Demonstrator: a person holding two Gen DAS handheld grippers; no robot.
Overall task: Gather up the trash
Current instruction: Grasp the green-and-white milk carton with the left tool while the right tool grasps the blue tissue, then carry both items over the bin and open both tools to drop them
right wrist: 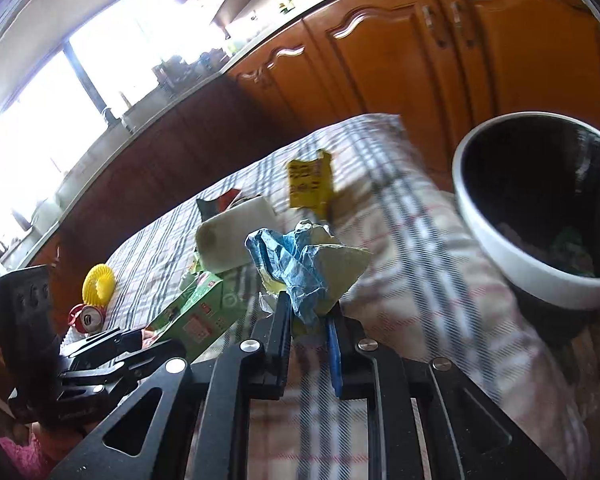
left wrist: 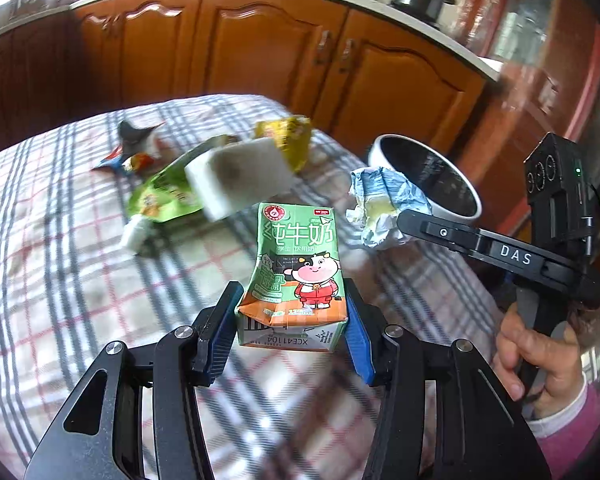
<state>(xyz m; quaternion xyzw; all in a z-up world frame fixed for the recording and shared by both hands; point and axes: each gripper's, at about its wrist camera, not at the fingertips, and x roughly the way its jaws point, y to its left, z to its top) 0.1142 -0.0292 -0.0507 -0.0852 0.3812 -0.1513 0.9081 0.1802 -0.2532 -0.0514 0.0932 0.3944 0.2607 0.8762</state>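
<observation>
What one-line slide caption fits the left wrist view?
Left gripper clamps a green milk carton above the checked tablecloth, while the right gripper carries crumpled blue paper toward the bin.

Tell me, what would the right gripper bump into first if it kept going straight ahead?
Probably the white foam block lying on the checked tablecloth, just beyond the crumpled blue-and-white paper wrapper that the right gripper holds. Depth is hard to judge; the white-rimmed black bin sits off to the right.
</observation>
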